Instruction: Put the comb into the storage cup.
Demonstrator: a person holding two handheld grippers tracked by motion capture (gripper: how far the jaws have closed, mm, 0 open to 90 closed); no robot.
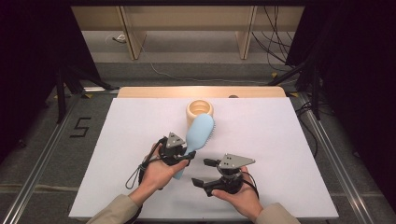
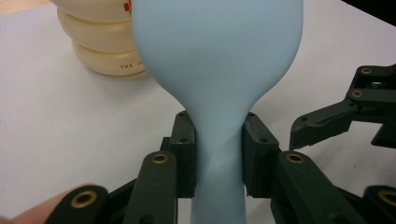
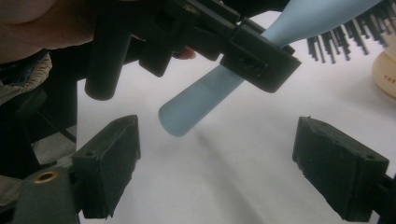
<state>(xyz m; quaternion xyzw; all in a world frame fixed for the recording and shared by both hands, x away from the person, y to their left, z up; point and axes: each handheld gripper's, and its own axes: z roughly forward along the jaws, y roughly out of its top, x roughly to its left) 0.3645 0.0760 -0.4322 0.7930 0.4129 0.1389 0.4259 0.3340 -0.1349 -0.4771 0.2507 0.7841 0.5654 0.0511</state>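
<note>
- Left gripper is mine, and its jaws are squeezed tight on the thin neck of the blue brush, one jaw on each side, as the left gripper view shows.
- Up off the white table is where I hold the brush. Its wide head points at the cream cup and looks just in front of the cup, maybe over its near edge. Its handle end pokes out on the side away from the cup.
- Bristles face sideways, toward my right side.
- Right gripper is mine too. Its jaws stand wide apart and hold nothing. It waits near the brush's handle end, farther from the cup, and touches nothing.
- What could go wrong, I think:
  - The neck is smooth and round, so the brush could slip or spin in my left jaws if I tip it.
  - The head is close to the cup, so a push forward could bump the cup and knock it over.
  - If my right gripper closes on the handle end crooked, it could twist the brush out of my left jaws.
  - If I let go with the left too soon, the brush would drop on the table.
</note>
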